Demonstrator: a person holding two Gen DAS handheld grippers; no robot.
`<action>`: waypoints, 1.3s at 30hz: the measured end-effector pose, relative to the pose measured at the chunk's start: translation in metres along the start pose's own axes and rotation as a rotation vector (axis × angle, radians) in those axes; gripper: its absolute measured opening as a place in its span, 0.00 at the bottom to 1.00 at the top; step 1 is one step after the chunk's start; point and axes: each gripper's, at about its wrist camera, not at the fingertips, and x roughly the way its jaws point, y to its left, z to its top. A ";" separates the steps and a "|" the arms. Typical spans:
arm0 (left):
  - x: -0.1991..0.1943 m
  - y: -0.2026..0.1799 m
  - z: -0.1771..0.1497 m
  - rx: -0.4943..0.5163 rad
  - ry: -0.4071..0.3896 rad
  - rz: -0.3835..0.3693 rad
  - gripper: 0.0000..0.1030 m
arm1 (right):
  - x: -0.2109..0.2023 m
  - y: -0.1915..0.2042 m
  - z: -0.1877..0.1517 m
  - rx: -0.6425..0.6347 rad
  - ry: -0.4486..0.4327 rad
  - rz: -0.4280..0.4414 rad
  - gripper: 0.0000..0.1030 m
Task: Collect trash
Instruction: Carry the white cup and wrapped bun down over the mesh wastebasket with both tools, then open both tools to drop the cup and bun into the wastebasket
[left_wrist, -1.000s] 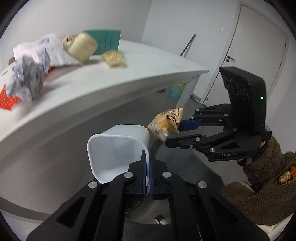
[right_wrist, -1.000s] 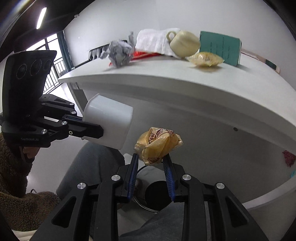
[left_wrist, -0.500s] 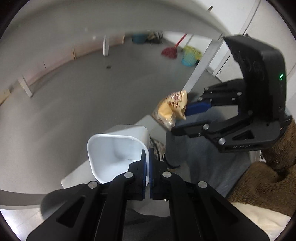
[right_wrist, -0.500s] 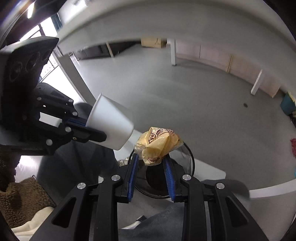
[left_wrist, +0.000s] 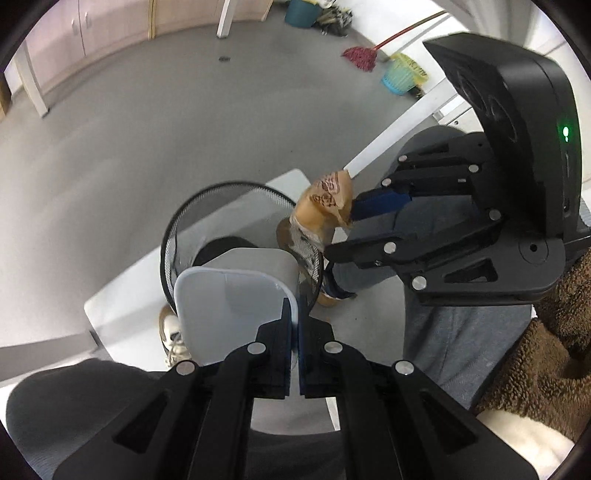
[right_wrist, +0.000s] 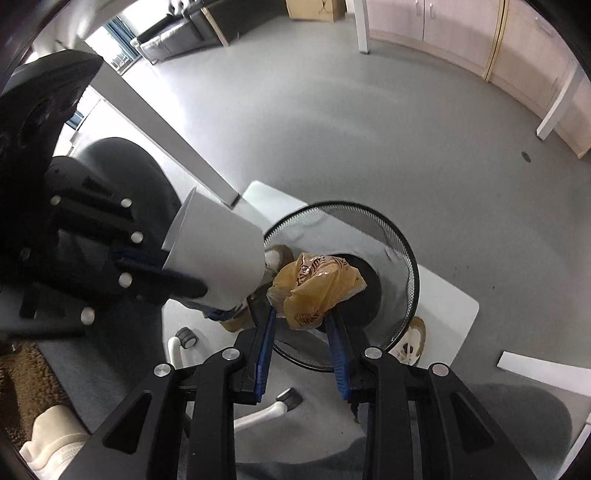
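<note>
My left gripper (left_wrist: 293, 314) is shut on the rim of a white paper cup (left_wrist: 236, 295), held over a black mesh waste bin (left_wrist: 184, 218). The cup also shows in the right wrist view (right_wrist: 218, 258), beside the bin's rim (right_wrist: 406, 251). My right gripper (right_wrist: 301, 325) is shut on a crumpled yellow-orange wrapper (right_wrist: 317, 284), held just above the bin's opening. In the left wrist view the wrapper (left_wrist: 325, 206) hangs at the bin's right rim, with the right gripper (left_wrist: 351, 214) behind it.
The bin stands on a white base plate (right_wrist: 450, 295) on the grey floor, next to a white table leg (right_wrist: 159, 122). The person's legs and shoes (left_wrist: 170, 332) are close to the bin. A chair's castors (right_wrist: 186, 336) lie below. A red mop (left_wrist: 360, 57) and a teal basket (left_wrist: 400, 75) stand far off.
Both grippers have swung down from the tabletop level to the floor, and the cup and wrapper now hang over the mesh bin, closer to it than half a second ago.
</note>
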 end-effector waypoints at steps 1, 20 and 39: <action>0.006 0.001 0.001 -0.010 0.011 0.001 0.03 | 0.004 -0.003 0.003 0.005 0.010 0.001 0.31; 0.108 0.055 0.024 -0.189 0.197 -0.093 0.03 | 0.073 -0.032 0.000 0.047 0.180 0.024 0.39; 0.052 0.042 0.007 -0.103 0.053 -0.027 0.96 | 0.024 -0.014 -0.004 -0.045 0.080 -0.096 0.97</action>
